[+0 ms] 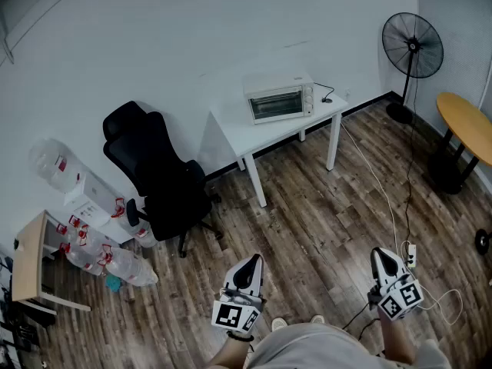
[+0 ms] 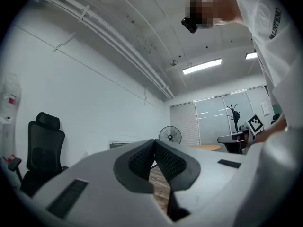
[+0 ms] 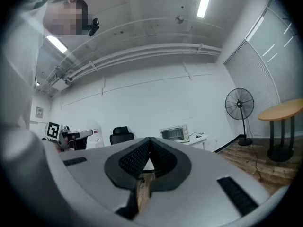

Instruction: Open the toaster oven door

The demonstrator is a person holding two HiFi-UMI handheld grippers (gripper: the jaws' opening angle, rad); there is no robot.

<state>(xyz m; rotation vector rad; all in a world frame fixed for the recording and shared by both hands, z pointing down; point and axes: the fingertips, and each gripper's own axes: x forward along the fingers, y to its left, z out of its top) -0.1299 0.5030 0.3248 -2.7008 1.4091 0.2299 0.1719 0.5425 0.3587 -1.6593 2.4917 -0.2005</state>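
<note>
Right now my left gripper (image 1: 250, 266) and right gripper (image 1: 382, 258) both have their jaws pressed together and empty, held low over the wood floor (image 1: 323, 221). Well apart from them, the oven (image 1: 279, 99) sits on the white table (image 1: 261, 135) by the wall, its door shut.

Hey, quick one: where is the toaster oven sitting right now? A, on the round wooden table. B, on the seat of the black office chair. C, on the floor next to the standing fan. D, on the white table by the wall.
D: the head view shows the toaster oven standing on the white table, with its door shut.
</note>
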